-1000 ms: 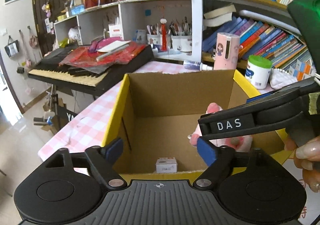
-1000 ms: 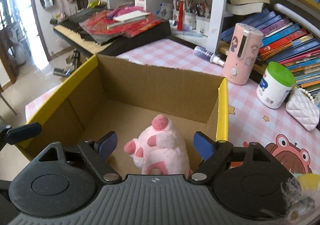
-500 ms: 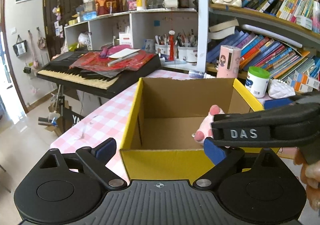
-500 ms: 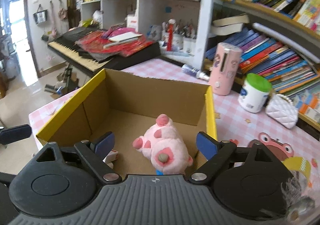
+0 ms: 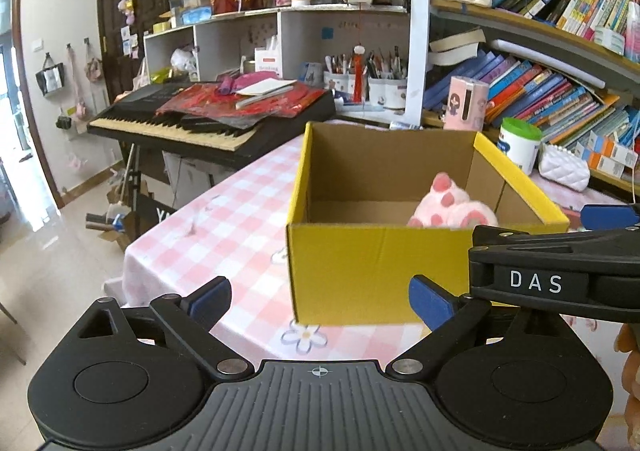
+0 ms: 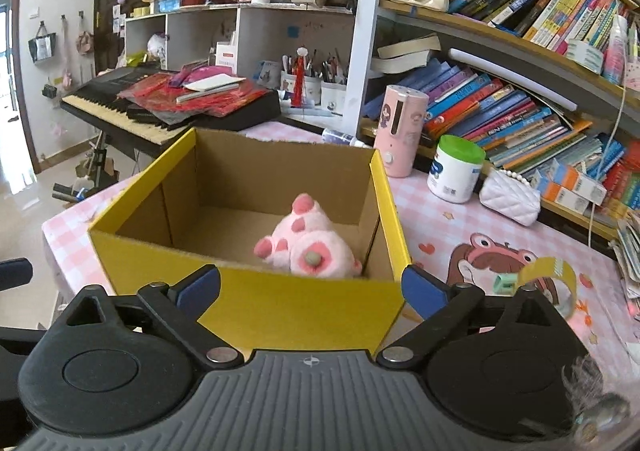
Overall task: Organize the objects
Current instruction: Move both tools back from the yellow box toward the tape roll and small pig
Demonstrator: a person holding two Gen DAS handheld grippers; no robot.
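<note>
A yellow cardboard box (image 6: 256, 303) stands open on the counter (image 5: 224, 227), which wears a pink checked cloth, and everything here is placed by that box. Inside it, against its right-hand wall and near the front, lies a pink plush toy (image 6: 308, 251) with its feet turned up; no more of the box floor can be made out. The left gripper (image 5: 320, 301) hangs in front of the box's near wall, toward its left corner, jaws spread wide and holding nothing; they have just been opening. The right gripper (image 6: 310, 287) sits just before the same near wall, its jaws also spread wide with nothing between them except that wall seen beyond, and they too have just been opening. From the left wrist view the right gripper's black arm crosses in front of the box's right corner. Behind the box, to its right, stand a pink cylinder (image 6: 402, 131) and a white jar with a green lid (image 6: 456, 169), with a white quilted purse (image 6: 510, 199) further right. Behind the box to its left is a keyboard (image 5: 208, 123) piled with red papers.
</note>
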